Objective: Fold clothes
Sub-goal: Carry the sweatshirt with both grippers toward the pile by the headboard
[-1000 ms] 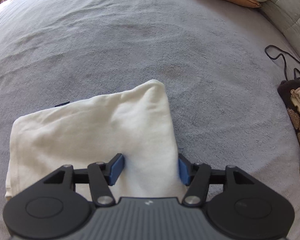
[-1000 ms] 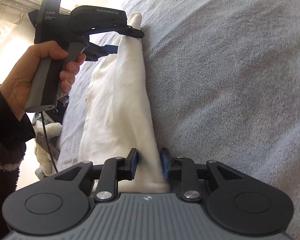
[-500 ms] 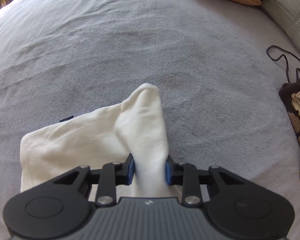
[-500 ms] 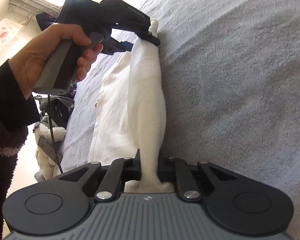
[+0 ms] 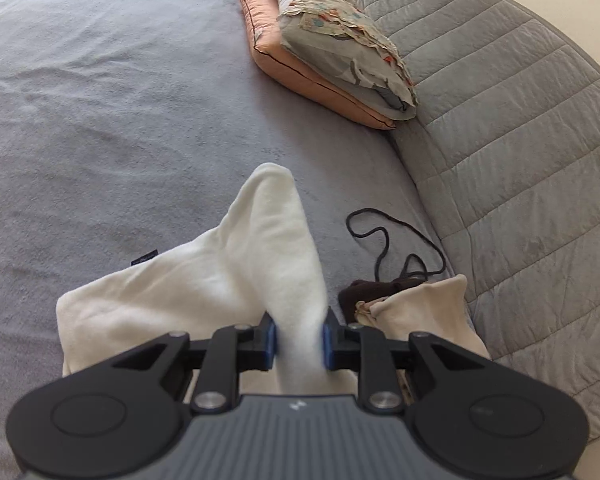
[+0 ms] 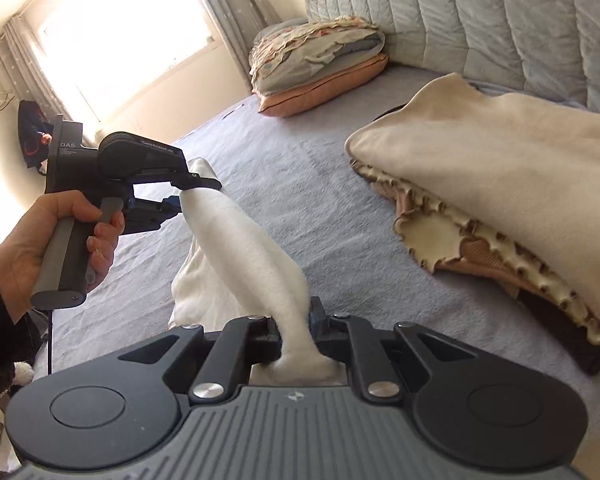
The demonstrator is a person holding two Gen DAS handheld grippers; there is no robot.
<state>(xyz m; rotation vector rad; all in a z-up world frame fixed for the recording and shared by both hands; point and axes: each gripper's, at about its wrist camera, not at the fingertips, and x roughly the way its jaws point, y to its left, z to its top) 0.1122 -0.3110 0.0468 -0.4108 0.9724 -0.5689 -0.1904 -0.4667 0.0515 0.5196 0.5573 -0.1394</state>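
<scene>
Here, white garment (image 6: pixel 256 256) stretched lengthwise between both grippers, left fingers (image 5: pixel 269 340) closing on it, right fingers (image 6: pixel 318 316) clamped on it.

Soft matt fleece garment (image 5: pixel 236 280), napped grey blanket (image 5: pixel 100 120), quilted cloth headboard (image 5: pixel 520 140), matt plastic tool (image 6: pixel 296 332).

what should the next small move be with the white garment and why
Probably carry the pinched edge up and forward over the grey bed cover. The left gripper, jaws closing, and right gripper each clamp the white garment, its edge raised between them while the rest trails on the bed.
</scene>
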